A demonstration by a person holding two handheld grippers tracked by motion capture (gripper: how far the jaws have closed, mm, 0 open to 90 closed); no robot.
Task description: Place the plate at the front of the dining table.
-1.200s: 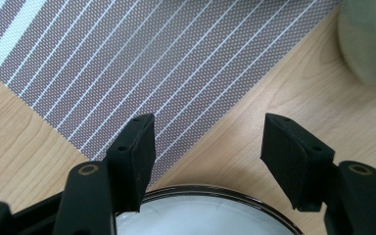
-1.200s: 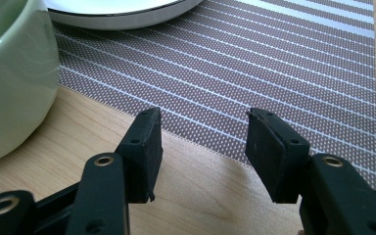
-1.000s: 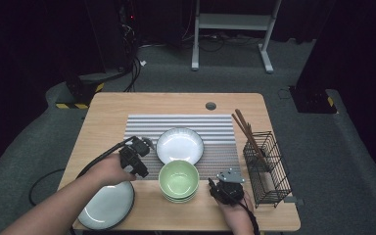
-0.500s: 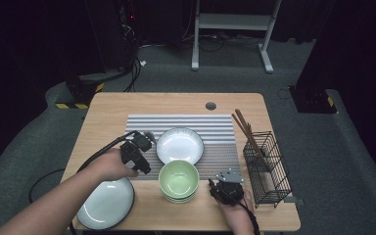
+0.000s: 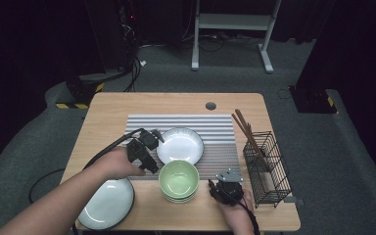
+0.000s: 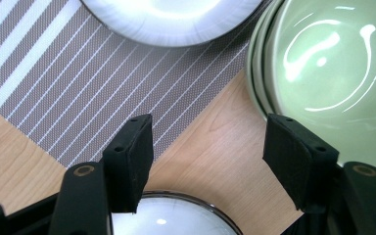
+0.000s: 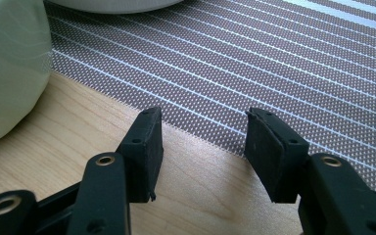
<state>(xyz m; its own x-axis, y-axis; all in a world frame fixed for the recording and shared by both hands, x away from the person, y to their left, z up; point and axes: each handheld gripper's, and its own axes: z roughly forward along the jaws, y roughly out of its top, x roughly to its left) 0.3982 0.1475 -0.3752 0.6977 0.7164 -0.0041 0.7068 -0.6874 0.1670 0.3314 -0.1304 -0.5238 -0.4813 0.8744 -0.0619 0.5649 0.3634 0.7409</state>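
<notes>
— Since a second ago our left gripper (image 5: 144, 152) has lifted a little off the striped mat's (image 5: 215, 128) left part, beside the white plate (image 5: 180, 145); our right gripper (image 5: 226, 188) hasn't budged at the table's (image 5: 112, 105) near edge.

— How far along are we?

— We judge early: the green bowls (image 5: 178, 180) sit stacked at the mat's near edge, untouched, another plate (image 5: 108, 204) at the near left corner.

— Jaws?

— Both stand wide, holding and touching nothing; we see the left's straddling bare wood beside the bowls.
</notes>
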